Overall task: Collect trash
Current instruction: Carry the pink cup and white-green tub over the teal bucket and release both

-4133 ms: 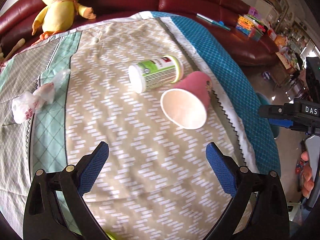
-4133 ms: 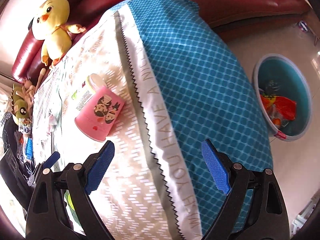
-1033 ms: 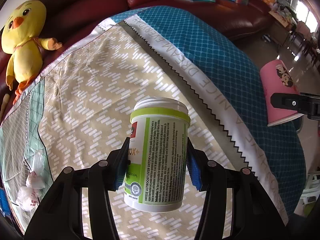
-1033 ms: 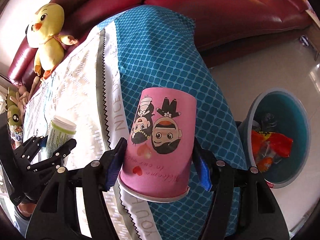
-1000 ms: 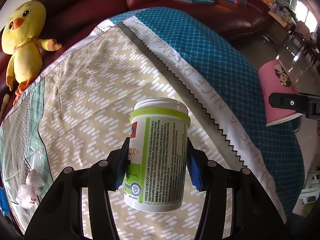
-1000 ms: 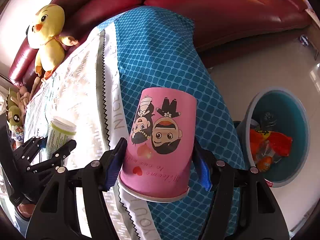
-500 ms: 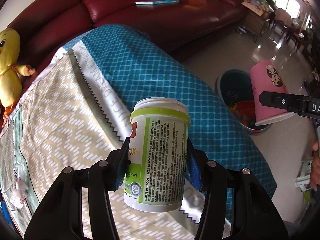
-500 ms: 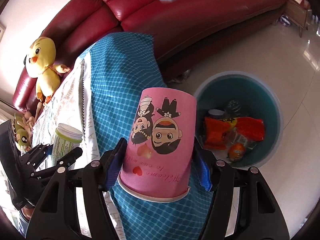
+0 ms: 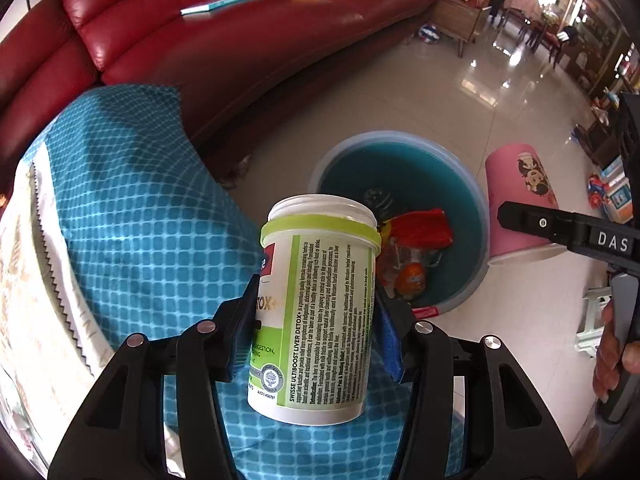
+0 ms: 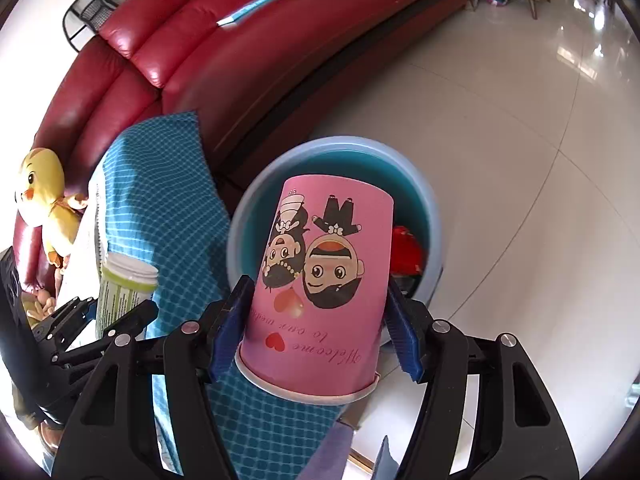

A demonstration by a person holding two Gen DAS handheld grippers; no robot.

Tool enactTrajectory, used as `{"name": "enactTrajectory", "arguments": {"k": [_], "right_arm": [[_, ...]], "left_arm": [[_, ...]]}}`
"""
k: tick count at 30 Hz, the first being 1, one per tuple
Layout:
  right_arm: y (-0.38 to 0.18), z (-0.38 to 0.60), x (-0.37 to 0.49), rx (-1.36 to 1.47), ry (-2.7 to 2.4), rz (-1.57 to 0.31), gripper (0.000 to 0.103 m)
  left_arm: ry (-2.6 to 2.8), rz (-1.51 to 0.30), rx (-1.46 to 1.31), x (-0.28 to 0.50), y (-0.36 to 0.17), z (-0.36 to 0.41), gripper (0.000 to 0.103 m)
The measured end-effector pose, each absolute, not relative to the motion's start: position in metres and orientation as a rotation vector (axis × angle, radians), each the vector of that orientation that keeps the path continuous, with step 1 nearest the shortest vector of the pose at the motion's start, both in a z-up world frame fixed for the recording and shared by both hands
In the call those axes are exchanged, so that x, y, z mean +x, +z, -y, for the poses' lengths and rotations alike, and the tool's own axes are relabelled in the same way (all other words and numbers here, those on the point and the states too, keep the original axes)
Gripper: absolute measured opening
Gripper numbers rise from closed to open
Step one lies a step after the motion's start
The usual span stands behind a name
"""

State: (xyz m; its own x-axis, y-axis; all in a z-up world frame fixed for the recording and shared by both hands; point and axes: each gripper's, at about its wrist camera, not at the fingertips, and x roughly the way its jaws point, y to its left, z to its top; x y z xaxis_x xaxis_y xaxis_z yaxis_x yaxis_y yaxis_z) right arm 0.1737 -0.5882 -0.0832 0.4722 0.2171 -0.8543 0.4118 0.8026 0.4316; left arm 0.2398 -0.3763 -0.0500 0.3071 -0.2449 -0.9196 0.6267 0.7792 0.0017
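A: Left gripper (image 9: 316, 334), status?

B: Pads clamped on both sides of the jar (image 9: 316, 312). Jar is upright between them, white lid on top, held in the air past the corner of the blue cloth (image 9: 132, 208).

A: Right gripper (image 10: 316, 334)?

B: Clamped on the pink cup (image 10: 320, 284). Cup is inverted, rim toward the camera, cartoon couple printed upside down.

A: Position of both relative to the bin (image 9: 478, 216)?

B: Bin stands on the tiled floor (image 9: 420, 92) just beside the cloth's corner. In the right wrist view the cup overlaps the bin's mouth. In the left wrist view the jar sits at the bin's near left rim.

A: Bin contents?

B: A red wrapper (image 9: 420, 228), an orange item and clear plastic.

A: Background?

B: A red sofa (image 10: 248, 48) behind the bin, with a book on its seat. A yellow plush duck (image 10: 44, 204) sits at its left end.
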Motion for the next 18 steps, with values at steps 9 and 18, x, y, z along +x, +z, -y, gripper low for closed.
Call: {"name": "enactTrajectory", "arguments": {"k": [9,18], "right_arm": [[-0.104,0.611,0.175,0.683,-0.141,-1.127,0.061],[-0.113,0.606,0.182,0.669,-0.137,-1.148,0.061]], "left_arm": [[-0.625,-1.198,0.405,0.247,-0.093,0.432,0.053],[-0.627,-1.251,0.416,0.250,-0.116,0.448,0.056]]}}
